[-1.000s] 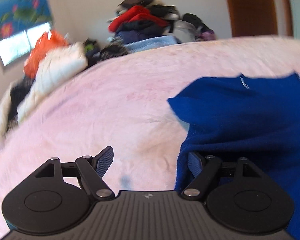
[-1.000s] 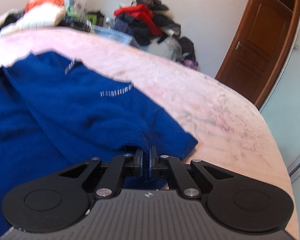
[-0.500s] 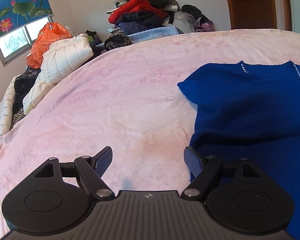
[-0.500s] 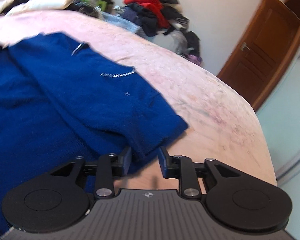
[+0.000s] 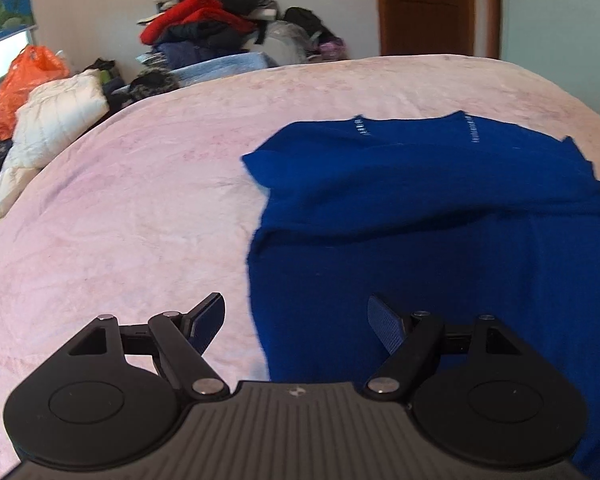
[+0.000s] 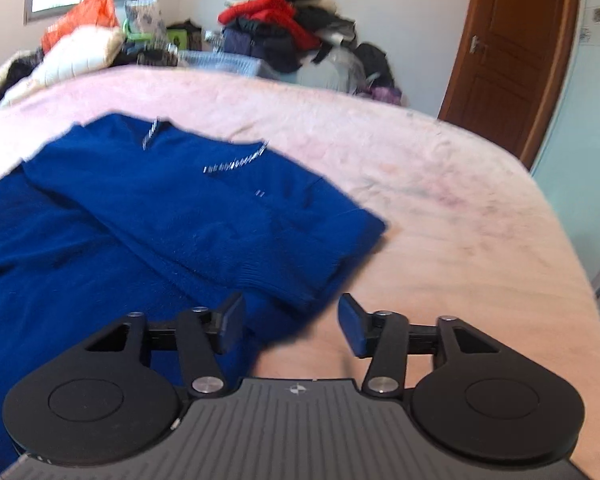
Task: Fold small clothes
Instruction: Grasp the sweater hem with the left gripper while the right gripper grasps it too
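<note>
A blue sweater [image 6: 172,216] lies folded across the pink bedspread [image 6: 440,208], its folded cuff edge just ahead of the right gripper [image 6: 291,322], whose empty jaws are opening; the left gripper [image 5: 296,320] hangs wide over the sweater's left edge.

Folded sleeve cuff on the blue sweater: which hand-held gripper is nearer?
Right. The right hand-held gripper sits just short of the folded sleeve cuff, jaws opening, clear of it. The left hand-held gripper hovers at the sweater's opposite edge.

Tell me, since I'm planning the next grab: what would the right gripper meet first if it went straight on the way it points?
Most likely the folded blue sweater, at its ribbed cuff edge just ahead of the right gripper, whose jaws are opening with nothing between them. Depth is unclear; it might touch the pink bedspread instead.
</note>
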The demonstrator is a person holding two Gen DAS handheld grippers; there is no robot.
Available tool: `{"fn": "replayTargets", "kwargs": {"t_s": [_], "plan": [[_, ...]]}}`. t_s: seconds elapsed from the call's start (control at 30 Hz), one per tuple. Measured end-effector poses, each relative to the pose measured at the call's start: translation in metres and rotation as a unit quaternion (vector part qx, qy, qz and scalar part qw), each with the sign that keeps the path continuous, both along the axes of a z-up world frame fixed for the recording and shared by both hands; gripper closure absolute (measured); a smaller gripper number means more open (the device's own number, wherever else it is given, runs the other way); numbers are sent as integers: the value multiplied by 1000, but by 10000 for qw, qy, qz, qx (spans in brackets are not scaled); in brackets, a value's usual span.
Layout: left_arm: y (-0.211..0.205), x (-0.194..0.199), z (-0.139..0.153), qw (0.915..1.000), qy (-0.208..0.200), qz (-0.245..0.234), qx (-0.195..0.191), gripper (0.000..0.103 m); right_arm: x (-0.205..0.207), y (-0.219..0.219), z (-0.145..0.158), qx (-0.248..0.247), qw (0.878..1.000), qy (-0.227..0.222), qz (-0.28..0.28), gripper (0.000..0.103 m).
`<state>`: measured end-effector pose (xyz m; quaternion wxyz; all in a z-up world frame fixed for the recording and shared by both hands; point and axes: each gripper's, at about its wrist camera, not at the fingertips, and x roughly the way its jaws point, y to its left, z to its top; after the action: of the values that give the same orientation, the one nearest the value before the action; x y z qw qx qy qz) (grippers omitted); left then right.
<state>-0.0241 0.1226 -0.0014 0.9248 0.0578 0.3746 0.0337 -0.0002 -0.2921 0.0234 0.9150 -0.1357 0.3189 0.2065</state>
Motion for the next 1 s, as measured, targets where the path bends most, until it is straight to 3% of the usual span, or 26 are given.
{"fn": "replayTargets", "kwargs": {"t_s": [0.13,0.23,0.37,0.47,0.63,0.7,0.83,0.9,1.0], "plan": [[-32,-22,11,9964,-113,-836,25,24,-26,-41,32,-75,9996,-172,-192,36],[-47,-38,14,9927,-129,-1195,117,24,-51,-67,56,1,9996,-260,-131,34],[-38,-64,11,9927,-24,-1205,-37,24,-83,-91,66,1066,9919,556,420,25],[-16,-76,4,9936,261,-970,-524,24,-100,-95,40,2102,9647,1460,620,26],[32,-97,-16,9833,906,-342,-1542,24,-116,-96,-27,2972,9187,2600,9,29],[55,-111,-25,9737,1064,-65,-2013,24,-125,-101,-41,3412,9001,2702,-204,29],[93,-135,-39,9406,1097,184,-3208,20,-128,-105,-55,4097,8535,3209,-264,28],[99,-141,-44,9279,1086,70,-3565,18,-127,-97,-59,4134,8462,3357,-165,28],[93,-142,-47,9251,992,-145,-3663,12,-126,-83,-60,4205,8405,3413,113,30]]}}
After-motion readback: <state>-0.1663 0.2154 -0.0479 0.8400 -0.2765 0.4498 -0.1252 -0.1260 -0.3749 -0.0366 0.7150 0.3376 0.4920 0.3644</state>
